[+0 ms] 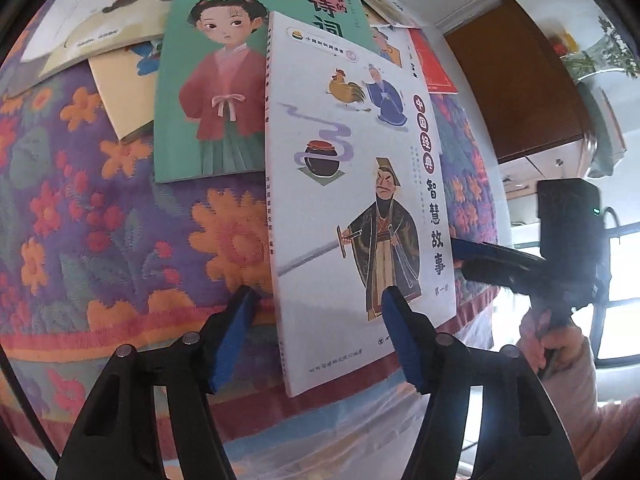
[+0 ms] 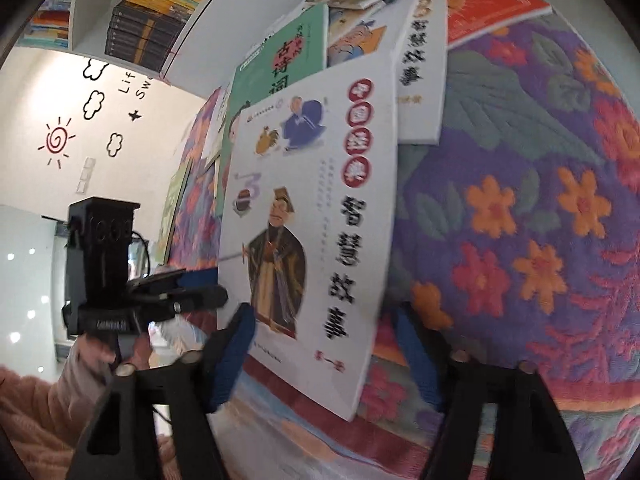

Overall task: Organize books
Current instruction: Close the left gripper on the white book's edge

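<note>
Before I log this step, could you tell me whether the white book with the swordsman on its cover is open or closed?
Closed: the white book lies flat on the floral cloth, front cover up, no pages showing.

Both of my wrist views are evenly lit by soft daylight: in the left wrist view the window (image 1: 624, 280) at the right edge is blown out to white, and in the right wrist view the white wall (image 2: 48, 92) at the upper left is bright, with small glare spots on the glossy surface at the left edge. The left wrist view is sharp at centre, where the print on the white book (image 1: 360, 200) reads cleanly; the right wrist view is motion-blurred, smearing the same white book's lettering. Fisheye distortion bends straight lines outward, and black vignetting fills all corners.
</note>
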